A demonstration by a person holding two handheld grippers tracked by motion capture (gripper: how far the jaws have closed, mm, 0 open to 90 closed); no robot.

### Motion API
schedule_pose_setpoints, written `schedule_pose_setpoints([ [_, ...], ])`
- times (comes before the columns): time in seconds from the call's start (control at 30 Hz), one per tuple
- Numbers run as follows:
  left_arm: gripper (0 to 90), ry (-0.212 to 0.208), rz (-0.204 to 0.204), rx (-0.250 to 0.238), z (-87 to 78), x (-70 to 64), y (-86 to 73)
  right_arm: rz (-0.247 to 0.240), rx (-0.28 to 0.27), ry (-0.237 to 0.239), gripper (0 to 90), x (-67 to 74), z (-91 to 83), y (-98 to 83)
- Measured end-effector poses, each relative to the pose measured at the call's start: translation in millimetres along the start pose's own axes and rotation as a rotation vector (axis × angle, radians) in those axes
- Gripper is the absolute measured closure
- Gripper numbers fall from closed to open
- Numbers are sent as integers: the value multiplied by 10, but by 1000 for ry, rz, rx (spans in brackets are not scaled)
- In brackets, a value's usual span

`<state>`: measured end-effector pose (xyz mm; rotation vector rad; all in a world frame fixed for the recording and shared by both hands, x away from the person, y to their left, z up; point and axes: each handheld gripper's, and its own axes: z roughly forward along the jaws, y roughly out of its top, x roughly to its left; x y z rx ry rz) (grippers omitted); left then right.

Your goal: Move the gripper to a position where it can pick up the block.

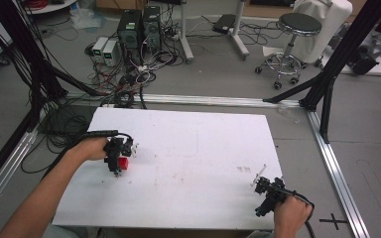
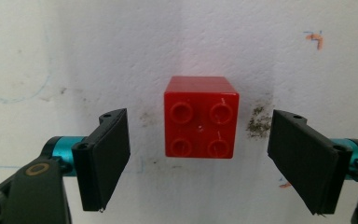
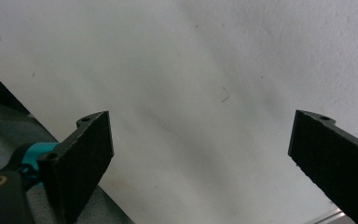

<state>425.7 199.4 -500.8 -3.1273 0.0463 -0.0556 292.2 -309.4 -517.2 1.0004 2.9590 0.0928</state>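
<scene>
Left gripper view: left gripper (image 2: 199,156) spread wide, red brick (image 2: 201,117) studs-up between jaws, untouched, on white table (image 2: 98,56). Right gripper (image 3: 200,163) likewise spread, empty, near table's front right edge.

A stool (image 1: 294,29) with a black seat stands on the floor beyond the table. Two computer towers (image 1: 140,27) are placed at upper left, with tangled cables (image 1: 129,74) spread before them. Aluminium rails (image 1: 218,100) are laid around the table.
</scene>
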Motion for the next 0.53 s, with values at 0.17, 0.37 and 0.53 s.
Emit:
schedule_pose_setpoints([
  [0.17,213,-1,9,4,45,-13,23,2,3,-1,58,-1,1,2],
  [0.37,213,-4,12,3,44,-17,32,3,1,-1,58,1,0,3],
  [0.53,213,-5,13,4,33,-26,25,-1,0,-3,57,0,-3,7],
])
